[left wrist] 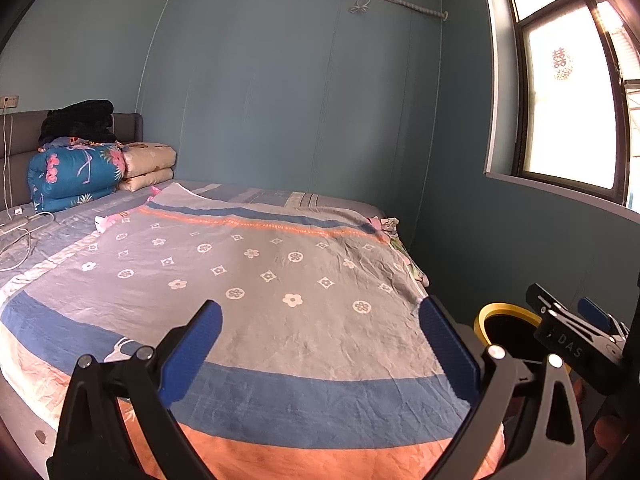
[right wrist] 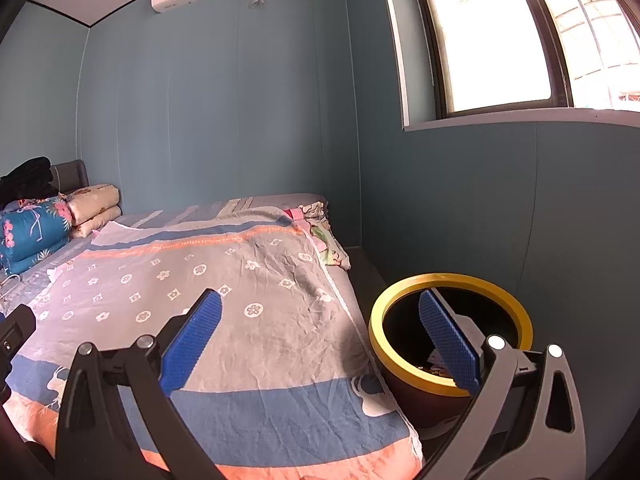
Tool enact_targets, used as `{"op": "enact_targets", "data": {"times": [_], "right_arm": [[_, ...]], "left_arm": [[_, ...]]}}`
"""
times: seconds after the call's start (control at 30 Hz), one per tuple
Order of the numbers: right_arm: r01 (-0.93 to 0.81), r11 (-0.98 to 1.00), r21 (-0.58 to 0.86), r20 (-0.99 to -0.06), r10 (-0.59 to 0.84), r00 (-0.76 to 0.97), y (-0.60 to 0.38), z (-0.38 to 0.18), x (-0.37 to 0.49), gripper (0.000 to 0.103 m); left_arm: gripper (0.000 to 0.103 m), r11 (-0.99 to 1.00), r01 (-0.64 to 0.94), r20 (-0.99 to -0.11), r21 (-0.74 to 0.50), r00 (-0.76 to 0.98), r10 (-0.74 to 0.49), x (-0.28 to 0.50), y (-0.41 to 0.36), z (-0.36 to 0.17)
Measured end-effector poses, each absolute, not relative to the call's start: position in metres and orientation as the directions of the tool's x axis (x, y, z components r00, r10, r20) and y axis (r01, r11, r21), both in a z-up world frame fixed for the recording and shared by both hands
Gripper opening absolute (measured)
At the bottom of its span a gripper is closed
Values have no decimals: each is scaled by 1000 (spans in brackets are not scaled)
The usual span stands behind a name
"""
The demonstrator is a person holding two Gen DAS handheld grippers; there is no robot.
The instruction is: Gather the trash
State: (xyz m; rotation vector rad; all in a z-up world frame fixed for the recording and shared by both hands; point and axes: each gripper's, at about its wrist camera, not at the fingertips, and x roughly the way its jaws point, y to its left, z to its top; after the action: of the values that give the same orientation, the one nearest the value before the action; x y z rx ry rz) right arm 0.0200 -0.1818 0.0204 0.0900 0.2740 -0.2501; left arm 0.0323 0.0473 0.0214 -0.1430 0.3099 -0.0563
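Note:
A dark trash bin with a yellow rim stands on the floor between the bed and the blue wall; small scraps lie inside it. In the left wrist view the same bin shows at the lower right. My right gripper is open and holds nothing, its right finger over the bin's mouth and its left finger over the bedspread. My left gripper is open and empty above the bed's foot. The other gripper's body shows at the right edge. No loose trash shows on the bedspread.
A bed with a grey, blue and orange flowered cover fills the room's left. Folded quilts and dark clothes are stacked by the headboard. A cable and charger lie at the bed's left. Crumpled cloth sits at the far corner. A window is on the right wall.

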Motion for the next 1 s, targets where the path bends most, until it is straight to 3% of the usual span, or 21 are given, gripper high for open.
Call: {"op": "enact_targets", "data": {"times": [1.0], "right_arm": [[244, 968, 65, -315, -212, 925, -183, 14, 27, 95]], "left_arm": [[95, 985, 38, -315, -167, 945, -90, 32, 45, 19]]}}
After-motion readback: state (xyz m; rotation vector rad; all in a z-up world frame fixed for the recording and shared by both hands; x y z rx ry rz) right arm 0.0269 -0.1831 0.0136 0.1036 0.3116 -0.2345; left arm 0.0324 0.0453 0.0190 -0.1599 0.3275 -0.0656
